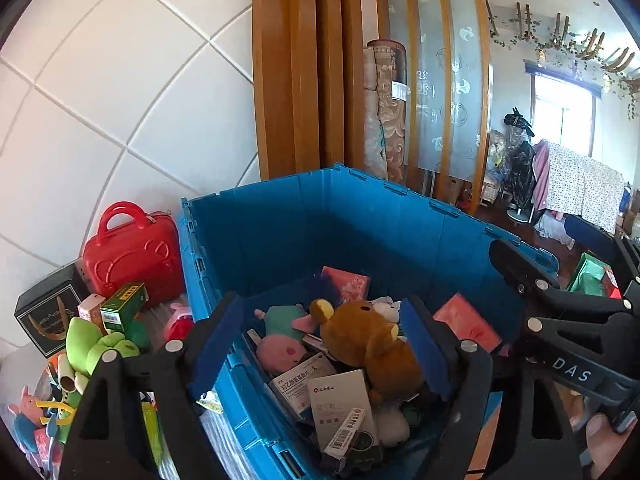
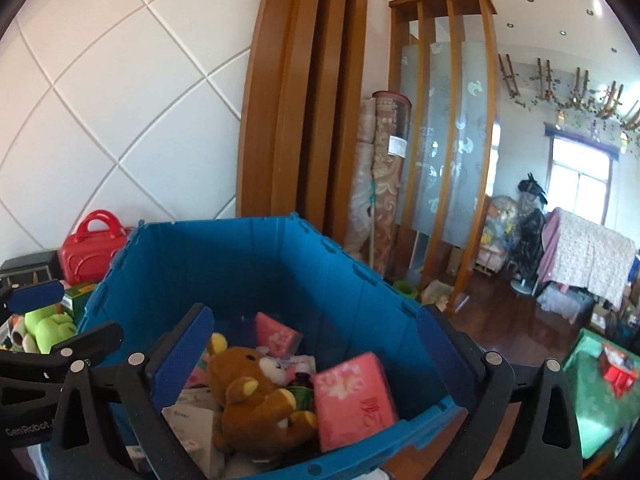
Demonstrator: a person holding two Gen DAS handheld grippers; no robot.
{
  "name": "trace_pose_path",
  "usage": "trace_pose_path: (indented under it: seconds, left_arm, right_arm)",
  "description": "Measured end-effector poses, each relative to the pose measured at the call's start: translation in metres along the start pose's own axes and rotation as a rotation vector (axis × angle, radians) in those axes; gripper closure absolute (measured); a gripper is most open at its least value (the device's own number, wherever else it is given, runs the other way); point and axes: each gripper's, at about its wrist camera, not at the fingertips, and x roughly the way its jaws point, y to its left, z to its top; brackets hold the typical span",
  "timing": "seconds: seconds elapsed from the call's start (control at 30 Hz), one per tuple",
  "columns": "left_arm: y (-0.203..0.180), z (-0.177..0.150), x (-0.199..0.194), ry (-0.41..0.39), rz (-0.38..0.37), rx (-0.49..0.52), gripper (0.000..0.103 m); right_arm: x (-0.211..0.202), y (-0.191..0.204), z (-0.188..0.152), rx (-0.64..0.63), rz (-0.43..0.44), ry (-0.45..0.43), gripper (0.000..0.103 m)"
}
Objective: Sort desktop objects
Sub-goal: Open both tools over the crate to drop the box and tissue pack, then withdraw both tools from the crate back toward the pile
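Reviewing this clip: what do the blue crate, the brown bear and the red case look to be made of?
Blue crate: rigid moulded plastic, semi-matte; ribbed walls and hinged rim tabs show.
Brown bear: plush fabric, probably stuffed; fuzzy nap and soft rounded limbs.
Red case: likely hard plastic, glossy; embossed curves and a moulded handle catch highlights.

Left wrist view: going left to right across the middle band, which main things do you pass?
Black box → green plush toy → red case → pink pig plush → brown bear plush → pink tissue pack → right tongs.
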Motion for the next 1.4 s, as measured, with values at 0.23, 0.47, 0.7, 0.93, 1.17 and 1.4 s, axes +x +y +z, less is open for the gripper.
trace_pose_path:
  seconds: [0.23,0.47,0.7,0.93,1.17,1.4]
  left_arm:
    - [0.016,-0.005,-0.023,-0.012,0.032,-0.019,0.022]
    - [0.049,-0.019,-0.056,-0.02,0.088,-0.036,0.022]
    - [0.104,-0.044,-0.085,-0.015,0.16,-0.108,0.022]
    - [0.172,-0.07,-0.115,-0.013,0.263,-0.219,0.022]
    - [0.228,-0.092,-0.139,-0.023,0.363,-0.301,0.022]
    - [0.279,-0.12,-0.144,0.009,0.432,-0.379,0.022]
  right_arm:
    - [-0.018,0.018,0.005,-0.033,0.018,-0.018,0.0]
    - [-0.04,0.038,0.01,-0.026,0.046,-0.06,0.0]
    - [-0.056,0.077,0.012,-0.027,0.131,-0.067,0.0]
    - [-0.086,0.125,0.018,-0.037,0.234,-0.17,0.0]
    - [-0.102,0.172,0.019,-0.01,0.409,-0.26,0.0]
    - [-0.076,0.243,0.005,-0.127,0.535,-0.08,0.0]
